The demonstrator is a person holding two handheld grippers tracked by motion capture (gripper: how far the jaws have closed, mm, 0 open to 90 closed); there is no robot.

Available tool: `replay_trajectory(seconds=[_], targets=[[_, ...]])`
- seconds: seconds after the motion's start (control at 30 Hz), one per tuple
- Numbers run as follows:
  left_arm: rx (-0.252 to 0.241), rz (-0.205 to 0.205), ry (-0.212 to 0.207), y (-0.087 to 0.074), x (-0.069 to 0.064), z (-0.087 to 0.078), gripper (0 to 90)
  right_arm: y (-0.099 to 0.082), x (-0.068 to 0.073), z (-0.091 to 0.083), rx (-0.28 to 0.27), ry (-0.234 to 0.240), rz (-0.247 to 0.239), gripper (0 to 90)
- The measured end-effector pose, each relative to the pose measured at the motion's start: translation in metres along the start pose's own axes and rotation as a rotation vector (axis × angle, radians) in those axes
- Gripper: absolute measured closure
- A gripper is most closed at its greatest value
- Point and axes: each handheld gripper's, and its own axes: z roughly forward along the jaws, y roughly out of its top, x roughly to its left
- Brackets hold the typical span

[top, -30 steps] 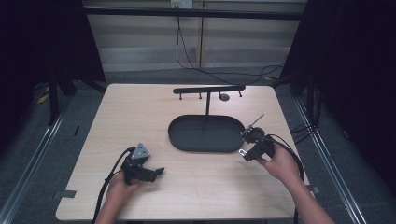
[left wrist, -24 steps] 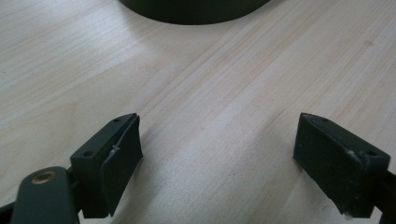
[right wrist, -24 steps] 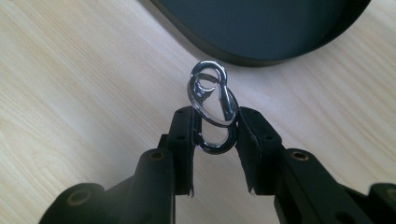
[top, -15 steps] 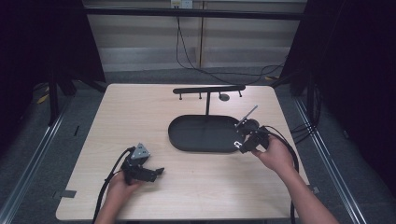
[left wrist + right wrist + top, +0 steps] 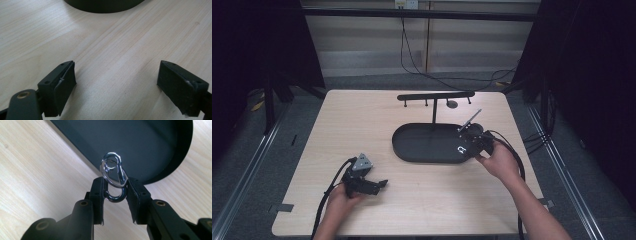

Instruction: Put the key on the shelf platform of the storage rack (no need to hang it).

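- Looking down from the high view: the right gripper (image 5: pixel 473 141) sits over the right end of the black oval tray (image 5: pixel 422 150), a small bright metal clip (image 5: pixel 460 149) at its tips; the left gripper (image 5: pixel 362 180) rests on the pale wooden table (image 5: pixel 362 125), well apart; a black T-shaped rack (image 5: pixel 435 96) with short pegs stands behind the tray.
- Left gripper view: jaws spread wide and empty over bare wood grain; the tray's dark rim (image 5: pixel 105 6) curves beyond.
- Right gripper view: jaws clenched on the clip (image 5: pixel 113 176), a polished figure-eight snap hook; pinched at its lower loop, upper loop free above the tray's matte floor (image 5: pixel 140 142); it looks light, rigid and slick, so I judge a flat-sided pinch at the waist safest against twisting.
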Motion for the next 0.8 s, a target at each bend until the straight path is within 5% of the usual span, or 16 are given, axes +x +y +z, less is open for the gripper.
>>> replay_trajectory(seconds=[0.8], targets=[[0.0, 0.0, 0.0, 0.0, 0.0, 0.0, 14.7, 0.024, -0.001, 0.023, -0.021, -0.025, 0.015, 67.6]])
